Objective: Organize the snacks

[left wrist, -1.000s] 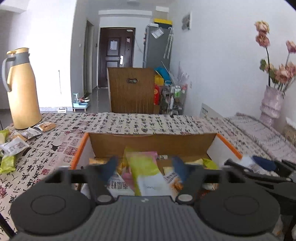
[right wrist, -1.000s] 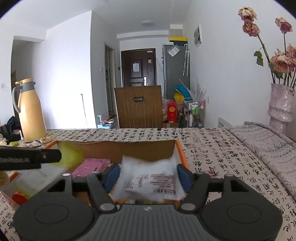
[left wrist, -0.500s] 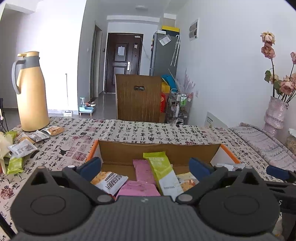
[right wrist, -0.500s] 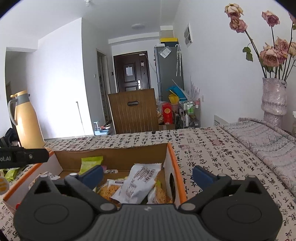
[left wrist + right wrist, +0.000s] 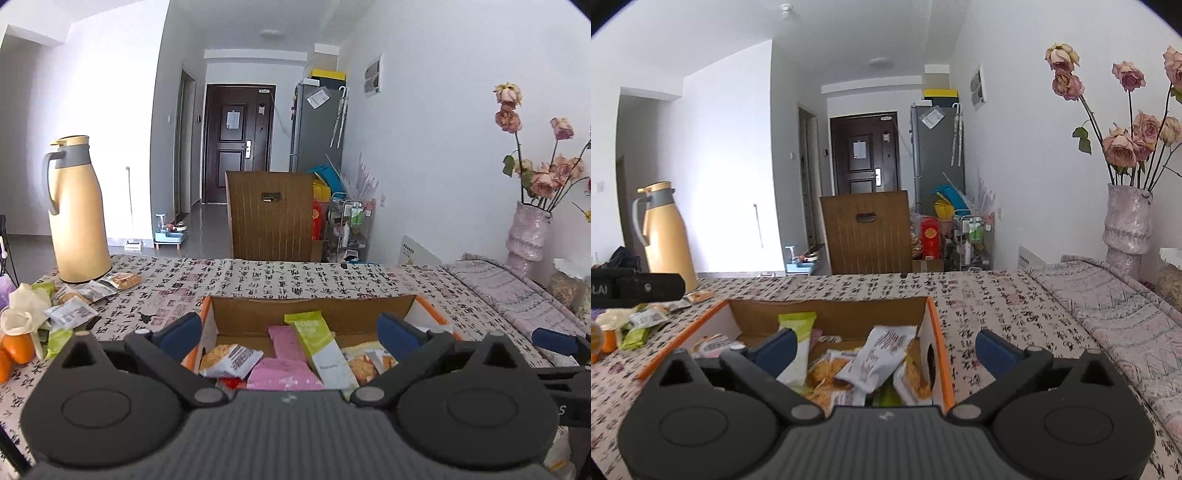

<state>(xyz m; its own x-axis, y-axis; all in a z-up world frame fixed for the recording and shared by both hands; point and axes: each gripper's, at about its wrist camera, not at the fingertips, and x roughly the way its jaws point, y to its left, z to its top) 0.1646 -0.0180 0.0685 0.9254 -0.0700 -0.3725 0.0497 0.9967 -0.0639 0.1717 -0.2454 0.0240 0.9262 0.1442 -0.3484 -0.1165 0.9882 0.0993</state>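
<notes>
An open cardboard box with orange edges (image 5: 314,314) (image 5: 827,314) stands on the table and holds several snack packets. A green-and-white packet (image 5: 317,349) (image 5: 796,343) leans on a pink one (image 5: 284,373). A white printed packet (image 5: 877,356) lies on top at the box's right side. My left gripper (image 5: 290,334) is open and empty above the box's near side. My right gripper (image 5: 884,349) is open and empty above the box's right end. Loose snack packets (image 5: 70,314) (image 5: 642,321) lie on the table at the left.
A yellow thermos jug (image 5: 75,210) (image 5: 663,232) stands at the table's far left. A vase of dried roses (image 5: 528,232) (image 5: 1126,221) stands at the right. Oranges (image 5: 16,349) lie at the left edge. A wooden chair back (image 5: 271,214) is behind the table.
Both grippers opened and let their packets fall into the box: the left the green-and-white one, the right the white printed one. Both have since drawn up and back.
</notes>
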